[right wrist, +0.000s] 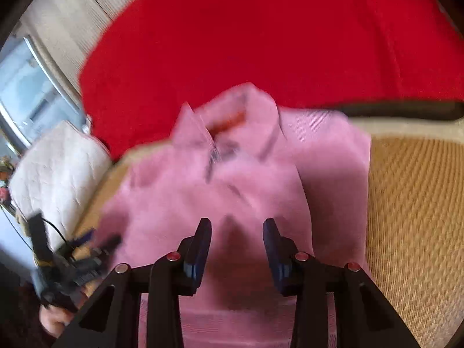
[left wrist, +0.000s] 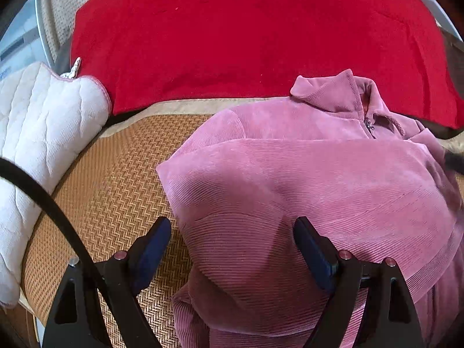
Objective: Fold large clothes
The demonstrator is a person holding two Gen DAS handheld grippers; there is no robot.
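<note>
Both tongs [left wrist: 232, 232] [right wrist: 237, 232] spread, empty, above pink jacket [left wrist: 290, 179]; zipper [left wrist: 369, 126] sharp only leftward.

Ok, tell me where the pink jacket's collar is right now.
In the left wrist view the collar sits upper right, at the far end of the pink jacket, against the edge of the red blanket, with the woven mat to its left.

We see a pink ribbed corduroy jacket [left wrist: 304, 179] on a rough woven straw mat [left wrist: 116, 179]. Beyond the jacket lies matt red fleece [left wrist: 246, 34]; a quilted white cloth [left wrist: 43, 121] sits beside the mat.
</note>
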